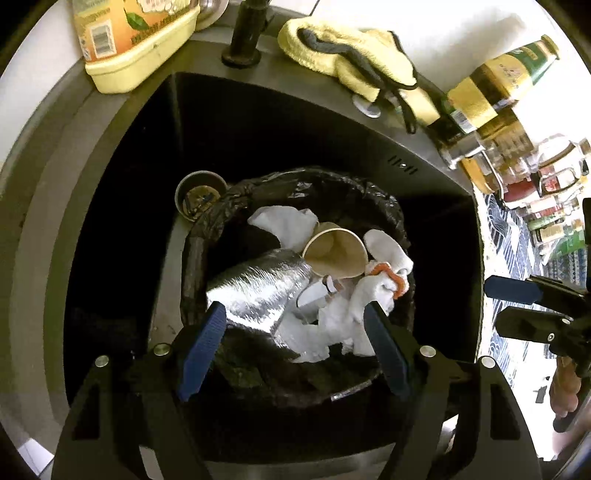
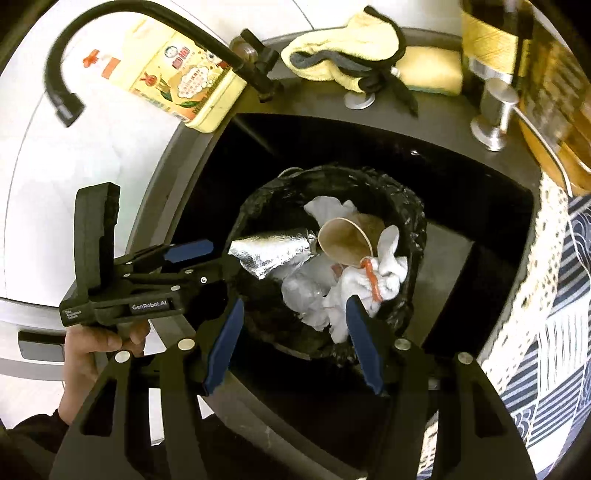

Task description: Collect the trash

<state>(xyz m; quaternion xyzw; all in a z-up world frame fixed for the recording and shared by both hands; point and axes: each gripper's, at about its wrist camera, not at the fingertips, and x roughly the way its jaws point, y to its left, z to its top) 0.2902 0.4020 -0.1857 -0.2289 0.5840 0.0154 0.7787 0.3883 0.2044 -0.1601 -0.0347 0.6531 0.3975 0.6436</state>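
A bin lined with a black bag (image 1: 388,206) (image 2: 410,206) stands in the dark sink. It holds white tissues (image 1: 284,221) (image 2: 391,266), a brown paper cup (image 1: 336,254) (image 2: 351,236) on its side, a silver foil wrapper (image 1: 255,291) (image 2: 273,251) and an orange band (image 2: 371,280). My left gripper (image 1: 295,314) hovers over the bin's near rim, open and empty; it also shows in the right wrist view (image 2: 207,254). My right gripper (image 2: 295,306) is open and empty above the bin; it shows at the right edge of the left wrist view (image 1: 506,306).
The black sink (image 1: 122,177) has a drain strainer (image 1: 201,194) beside the bin. A black faucet (image 2: 147,33), a yellow detergent bottle (image 1: 125,40) (image 2: 184,85), a yellow cloth (image 1: 347,51) (image 2: 343,55) and bottles (image 1: 495,88) line the sink's rim. A patterned cloth (image 2: 546,314) lies right.
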